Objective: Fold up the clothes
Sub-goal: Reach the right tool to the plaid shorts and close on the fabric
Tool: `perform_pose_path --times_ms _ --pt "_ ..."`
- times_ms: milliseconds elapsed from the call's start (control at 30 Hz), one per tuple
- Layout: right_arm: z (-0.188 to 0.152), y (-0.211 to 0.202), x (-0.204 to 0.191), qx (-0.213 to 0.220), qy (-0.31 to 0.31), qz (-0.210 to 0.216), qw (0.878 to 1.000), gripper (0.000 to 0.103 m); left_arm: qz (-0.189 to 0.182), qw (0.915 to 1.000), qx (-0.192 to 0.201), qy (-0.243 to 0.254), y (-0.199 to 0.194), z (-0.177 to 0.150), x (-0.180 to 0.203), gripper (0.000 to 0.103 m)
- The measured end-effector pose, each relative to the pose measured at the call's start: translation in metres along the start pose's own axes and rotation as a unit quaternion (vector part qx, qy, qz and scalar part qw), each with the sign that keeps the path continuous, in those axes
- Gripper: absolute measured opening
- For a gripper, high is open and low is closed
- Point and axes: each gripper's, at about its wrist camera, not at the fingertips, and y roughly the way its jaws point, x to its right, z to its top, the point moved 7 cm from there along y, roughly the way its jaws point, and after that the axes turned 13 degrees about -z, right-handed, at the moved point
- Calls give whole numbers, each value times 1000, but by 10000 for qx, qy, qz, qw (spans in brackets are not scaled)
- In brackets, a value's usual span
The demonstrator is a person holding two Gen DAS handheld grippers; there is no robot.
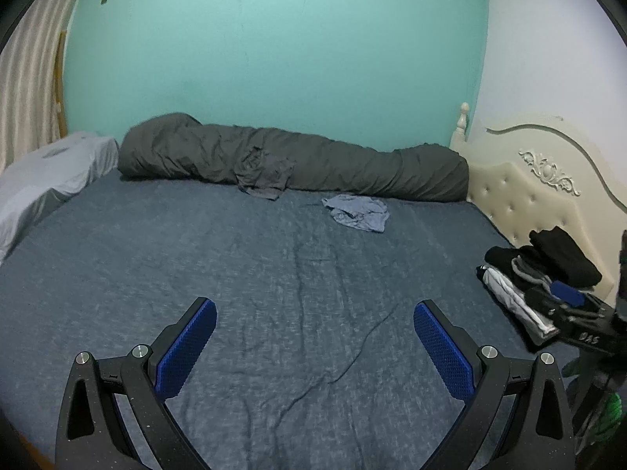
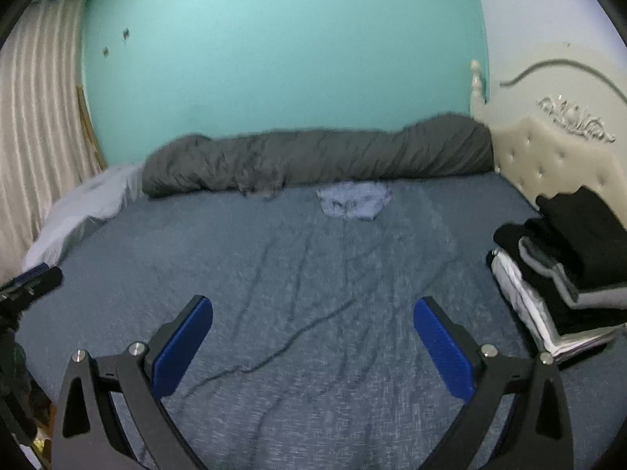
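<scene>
A wide bed (image 1: 117, 274) covered in a blue-grey sheet, seen from near its front edge through two hand-held claws. At far left a pale pillow (image 1: 51, 172) lies by a striped curtain (image 1: 27, 90). Along the back, against a teal wall (image 1: 274, 39), stretches a long rolled dark grey duvet (image 1: 352, 164). Draped on the front of that roll, left of middle, is a crumpled grey garment (image 1: 262, 176). Just right of it, flat on the sheet and apart from the roll, lies a crumpled light blue garment (image 1: 358, 213). At far right, beside a cream padded headboard (image 1: 521, 192), sits a stack of folded clothes (image 2: 564, 262) in black, grey and white.

The left claw (image 1: 315, 346) hangs over the bare sheet near the front, its blue-padded fingers (image 1: 188, 348) spread wide, gripping nothing. The right claw (image 2: 313, 346) hangs likewise, fully spread and empty, close to the stack.

Some clothes lie folded and two lie unfolded, so the work appears to stand between garments. The likely next move is a long reach to the back for one crumpled piece, most readily the blue one, pinching an edge and drawing it onto the clear sheet to spread it flat.
</scene>
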Motion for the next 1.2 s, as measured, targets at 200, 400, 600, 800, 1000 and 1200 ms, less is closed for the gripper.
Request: perform_pose_path --times_ms 200,400,600,800,1000,1200 --pt "5 87 12 -428 -62 -184 9989 103 -4 9996 -248 -148 89 5 -18 103" --pt "29 200 18 -708 -82 -290 9970 103 89 9987 -414 -286 194 17 -55 103" --pt "57 337 8 -940 -268 -433 9943 97 219 9978 -548 -315 288 23 -97 103" --pt "72 458 12 -1270 -360 -675 9889 78 319 9959 -720 -444 348 16 -138 103" --pt "92 533 5 -1377 -490 -821 9858 77 395 9940 -842 -569 372 8 -162 103" --pt "112 585 -8 -1436 -629 -1013 9824 77 427 9925 -944 -650 392 1 -180 103"
